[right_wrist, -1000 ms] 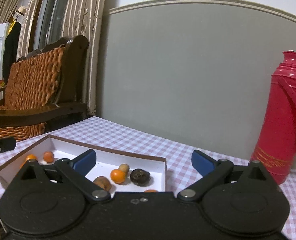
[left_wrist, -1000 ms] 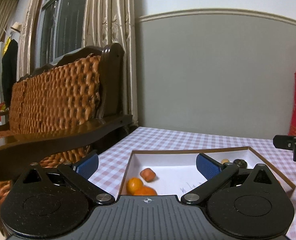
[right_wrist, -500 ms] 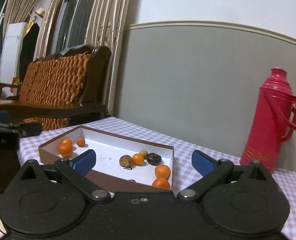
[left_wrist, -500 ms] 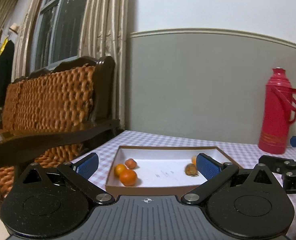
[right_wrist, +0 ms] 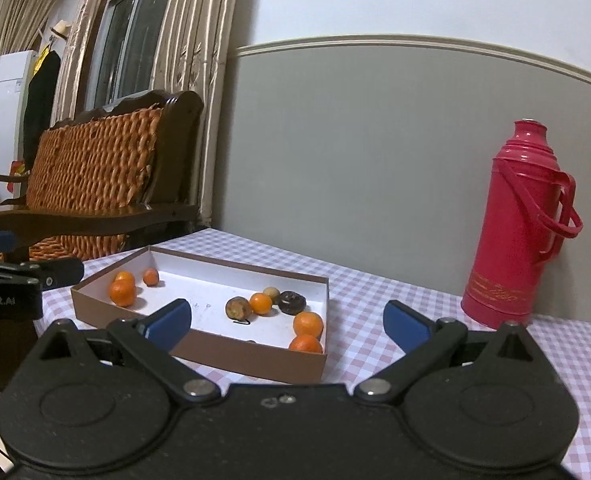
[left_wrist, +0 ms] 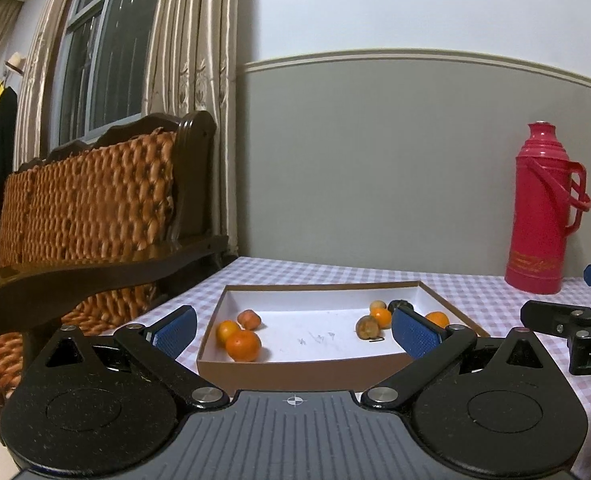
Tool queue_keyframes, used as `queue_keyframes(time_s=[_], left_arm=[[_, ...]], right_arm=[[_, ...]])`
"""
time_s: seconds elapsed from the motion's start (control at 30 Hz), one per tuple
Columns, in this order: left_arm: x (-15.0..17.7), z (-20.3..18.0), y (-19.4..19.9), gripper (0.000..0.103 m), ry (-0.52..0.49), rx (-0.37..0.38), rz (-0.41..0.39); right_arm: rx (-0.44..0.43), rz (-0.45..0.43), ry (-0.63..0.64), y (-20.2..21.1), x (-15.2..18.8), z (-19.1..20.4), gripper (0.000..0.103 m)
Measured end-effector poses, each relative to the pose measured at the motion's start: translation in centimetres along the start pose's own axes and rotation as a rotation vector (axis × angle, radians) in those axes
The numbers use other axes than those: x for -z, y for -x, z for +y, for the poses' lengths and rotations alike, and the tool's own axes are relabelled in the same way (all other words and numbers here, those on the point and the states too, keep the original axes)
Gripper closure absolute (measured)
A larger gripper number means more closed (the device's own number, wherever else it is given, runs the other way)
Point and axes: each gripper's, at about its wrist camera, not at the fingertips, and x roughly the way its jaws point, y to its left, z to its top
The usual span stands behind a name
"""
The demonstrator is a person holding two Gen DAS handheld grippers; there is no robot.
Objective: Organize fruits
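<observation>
We hold both claws spread and empty; the box [left_wrist: 307,368] lies straight ahead of our left claw [left_wrist: 295,330] (the nearer one), its oranges [left_wrist: 242,345] at the box's left end.

a home living room: curtained window [left_wrist: 107,60], wicker-backed wooden bench [left_wrist: 91,208], checked tablecloth [right_wrist: 395,300], red thermos [right_wrist: 519,224]

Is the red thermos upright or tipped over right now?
Upright. The red thermos stands on its base on the checked tablecloth, cap on top, apart from the fruit box.
</observation>
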Motion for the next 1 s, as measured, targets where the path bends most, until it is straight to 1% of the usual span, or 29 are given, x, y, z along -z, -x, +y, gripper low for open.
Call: queue_keyframes(time_s=[0.27, 1.0], left_arm=[[0.03, 0.38, -0.16, 0.000, 0.024, -0.005, 0.013], [0.00, -0.15, -0.10, 0.000, 0.019, -0.008, 0.008]], right_arm=[[0.011, -0.004, -0.007, 0.15, 0.11, -0.11, 0.006], [0.012, 0.001, -0.003, 0.28, 0.09, 0.16, 0.006]])
